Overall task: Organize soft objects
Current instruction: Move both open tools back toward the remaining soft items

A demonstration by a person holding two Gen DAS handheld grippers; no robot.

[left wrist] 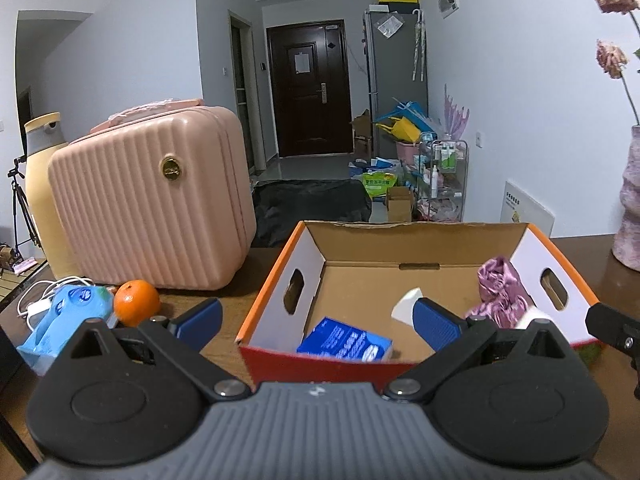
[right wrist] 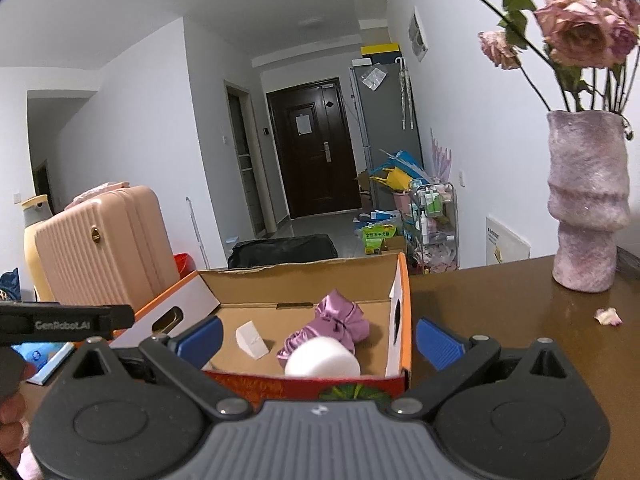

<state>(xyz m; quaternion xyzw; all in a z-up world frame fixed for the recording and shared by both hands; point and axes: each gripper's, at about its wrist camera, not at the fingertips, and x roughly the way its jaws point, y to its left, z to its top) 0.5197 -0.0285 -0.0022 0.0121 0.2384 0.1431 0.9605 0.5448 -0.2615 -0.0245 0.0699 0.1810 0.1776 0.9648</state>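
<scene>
The left gripper is being held wide open and empty above the near wall of the cardboard box, with a blue tissue pack lying in the box just below it at 6 o'clock. The right gripper is likewise being held wide open, nothing grasped. A white sponge roll and a purple satin cloth are being kept between its fingers at 12 o'clock, a white wedge sponge at 10 o'clock, all inside the box.
</scene>
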